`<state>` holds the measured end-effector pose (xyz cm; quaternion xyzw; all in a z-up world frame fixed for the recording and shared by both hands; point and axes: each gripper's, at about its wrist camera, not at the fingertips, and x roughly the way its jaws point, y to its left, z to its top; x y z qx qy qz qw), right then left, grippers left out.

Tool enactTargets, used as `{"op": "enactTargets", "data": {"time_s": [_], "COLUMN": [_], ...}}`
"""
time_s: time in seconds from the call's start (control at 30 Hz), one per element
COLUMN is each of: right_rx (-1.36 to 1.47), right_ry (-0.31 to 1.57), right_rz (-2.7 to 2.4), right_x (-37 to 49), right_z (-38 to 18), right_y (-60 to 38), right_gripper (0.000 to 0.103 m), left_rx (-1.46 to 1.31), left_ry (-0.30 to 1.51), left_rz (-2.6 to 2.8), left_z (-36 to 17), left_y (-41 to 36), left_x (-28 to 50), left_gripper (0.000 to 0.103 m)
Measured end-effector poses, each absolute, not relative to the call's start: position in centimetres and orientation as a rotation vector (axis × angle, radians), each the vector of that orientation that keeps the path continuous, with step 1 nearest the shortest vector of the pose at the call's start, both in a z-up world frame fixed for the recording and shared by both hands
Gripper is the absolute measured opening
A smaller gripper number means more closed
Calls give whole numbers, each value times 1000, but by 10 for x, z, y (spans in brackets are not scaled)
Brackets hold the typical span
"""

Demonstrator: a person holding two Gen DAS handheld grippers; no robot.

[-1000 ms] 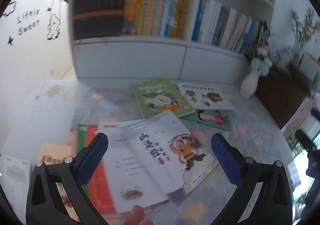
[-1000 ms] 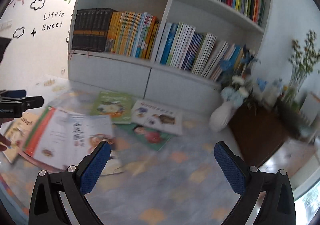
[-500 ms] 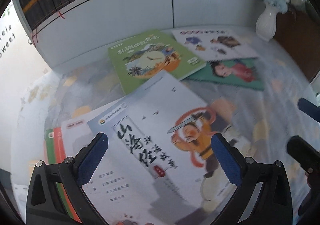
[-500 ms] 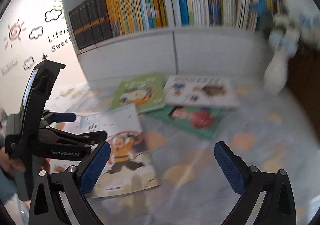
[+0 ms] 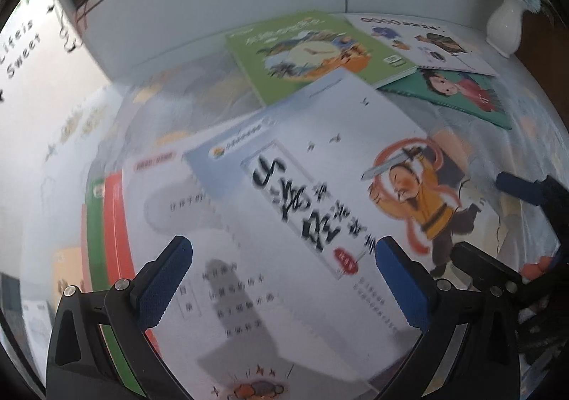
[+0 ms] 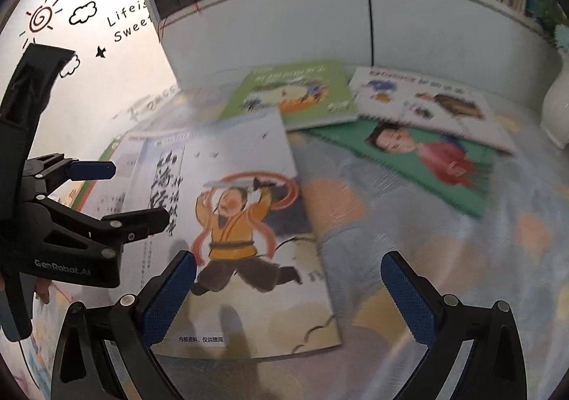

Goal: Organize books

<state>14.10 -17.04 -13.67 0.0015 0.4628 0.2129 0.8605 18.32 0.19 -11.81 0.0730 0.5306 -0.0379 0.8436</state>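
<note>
Step, as I read it: approach to the first pick. Both tools spread wide, holding nothing. Left tool (image 5: pixel 284 279) and right tool (image 6: pixel 288 286) hang over the white warrior-cover book (image 6: pixel 245 222), near-left on the bench (image 6: pixel 409 257), topping a pile. Next: get a finger under its near edge, then clamp.

The warrior book (image 6: pixel 245 222) lies atop a stack (image 5: pixel 113 208) at the table's left; behind it the clock book (image 6: pixel 295 90), to its right two overlapping books (image 6: pixel 426 136), the bookshelf (image 6: pixel 284 19) behind all.
</note>
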Motion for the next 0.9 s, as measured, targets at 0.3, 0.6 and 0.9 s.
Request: {"op": "enactTargets", "data": {"time_s": [0.3, 0.6, 0.9], "right_rx": [-12, -49, -67], "right_ry": [962, 961, 963], "right_rz": [437, 417, 409], "right_x": [139, 140, 140], "right_z": [-143, -144, -144], "right_y": [-170, -163, -162], "right_gripper": [103, 103, 103], "left_rx": [69, -131, -76], "left_ry": [1175, 1223, 889], "left_rz": [-87, -116, -10], "left_z": [-117, -131, -52], "left_y": [32, 52, 80], "left_x": [81, 88, 185], "left_gripper": [102, 103, 102]}}
